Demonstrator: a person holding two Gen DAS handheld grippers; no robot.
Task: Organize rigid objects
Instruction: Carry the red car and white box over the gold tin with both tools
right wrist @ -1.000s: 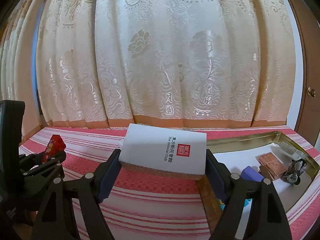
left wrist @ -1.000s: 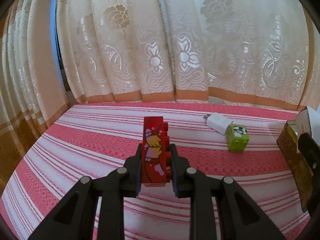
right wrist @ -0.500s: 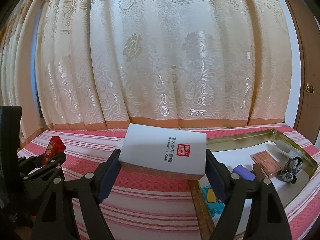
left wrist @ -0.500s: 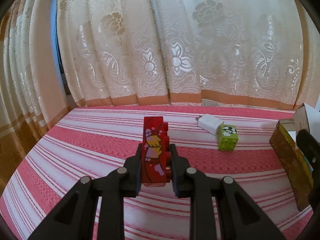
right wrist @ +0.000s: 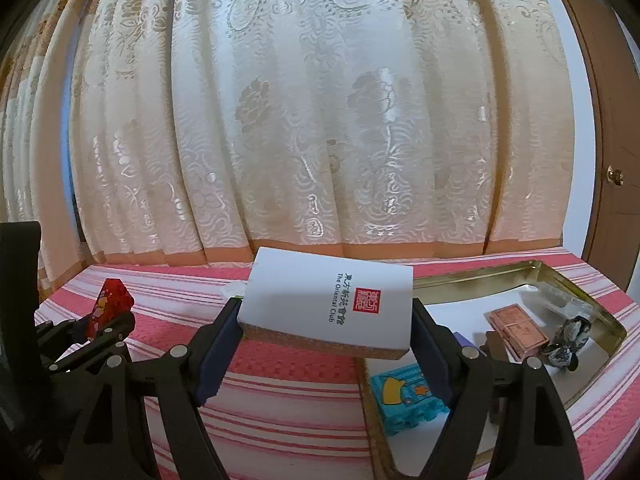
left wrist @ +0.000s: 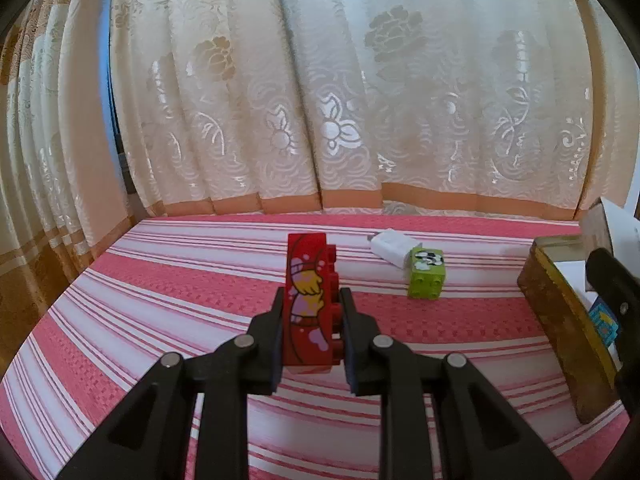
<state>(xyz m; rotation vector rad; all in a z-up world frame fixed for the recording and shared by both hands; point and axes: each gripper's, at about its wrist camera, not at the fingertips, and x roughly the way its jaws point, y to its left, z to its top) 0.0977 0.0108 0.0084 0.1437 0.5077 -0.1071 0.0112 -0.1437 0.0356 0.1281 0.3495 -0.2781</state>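
- The left tongs point(left wrist: 311, 320) are clamped on a red brick point(left wrist: 310, 300), held upright above the striped desk point(left wrist: 160, 300); its side carries a cartoon print, no lettering to read.
- The right tongs point(right wrist: 326, 334) are clamped on a white box point(right wrist: 328, 300) with a cork-coloured underside, held level just left of the tray point(right wrist: 576, 284) and over its near left corner.
- The box top reads "The Oriental Club" beside Chinese characters and a red seal.
- Inside the tray: a blue block point(right wrist: 408, 398) at the near left edge, a copper-coloured flat piece point(right wrist: 516, 326) further in, a dark figure point(right wrist: 570, 338) by the right wall. White floor lies bare between them.
- Left of the tray, a green brick point(left wrist: 426, 274) touches a white charger point(left wrist: 390, 248); the cloth left of them is open out to the desk's left edge.
- A curtain point(left wrist: 320, 100) hangs along the desk's far edge, behind the tray.
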